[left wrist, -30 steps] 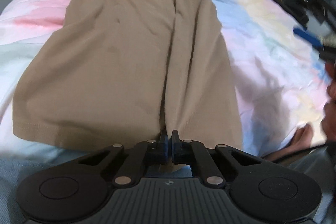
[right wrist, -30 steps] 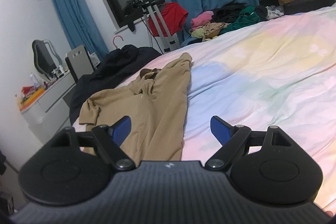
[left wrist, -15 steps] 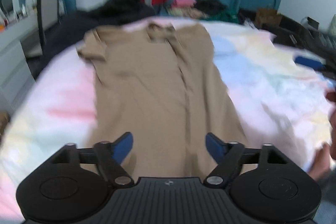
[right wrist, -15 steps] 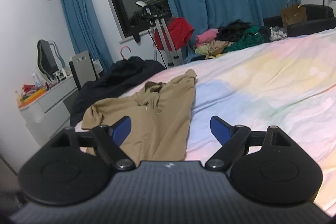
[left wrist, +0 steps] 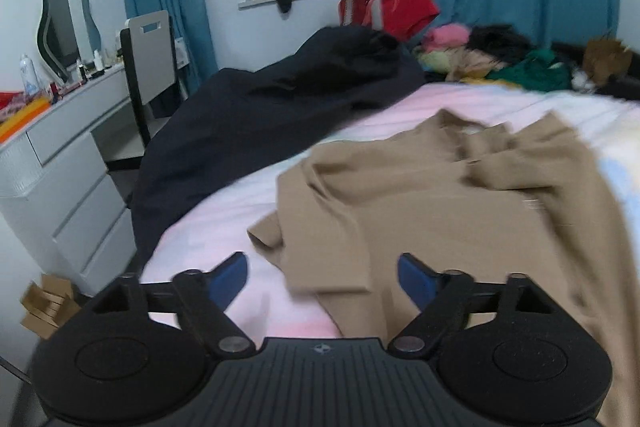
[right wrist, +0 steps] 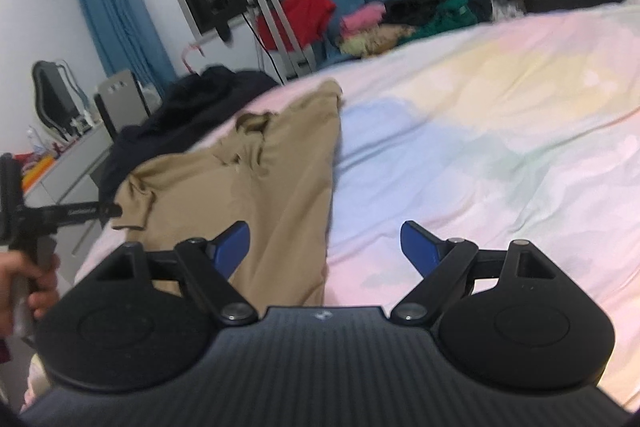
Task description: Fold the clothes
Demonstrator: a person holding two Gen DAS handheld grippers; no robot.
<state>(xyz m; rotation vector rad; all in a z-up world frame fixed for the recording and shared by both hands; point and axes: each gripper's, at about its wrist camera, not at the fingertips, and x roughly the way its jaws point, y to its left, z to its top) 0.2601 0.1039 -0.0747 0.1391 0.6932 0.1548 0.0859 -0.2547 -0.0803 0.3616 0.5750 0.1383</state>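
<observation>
Left wrist: tongs (left wrist: pixel 322 277) (empty) released the shirt (left wrist: pixel 460 219), closing slightly

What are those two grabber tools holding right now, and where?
Nothing. The left gripper, its jaws just closing a little, is open above the tan shirt; the right gripper is open too, with nothing between its fingers.

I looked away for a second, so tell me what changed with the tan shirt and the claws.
The left claw let go of the tan shirt's hem, where it was shut a second ago. It swung away towards the left sleeve; its jaws have just narrowed a little, with nothing pinched. The right claw stayed open and empty, and the shirt still lies flat on the bed.
</observation>
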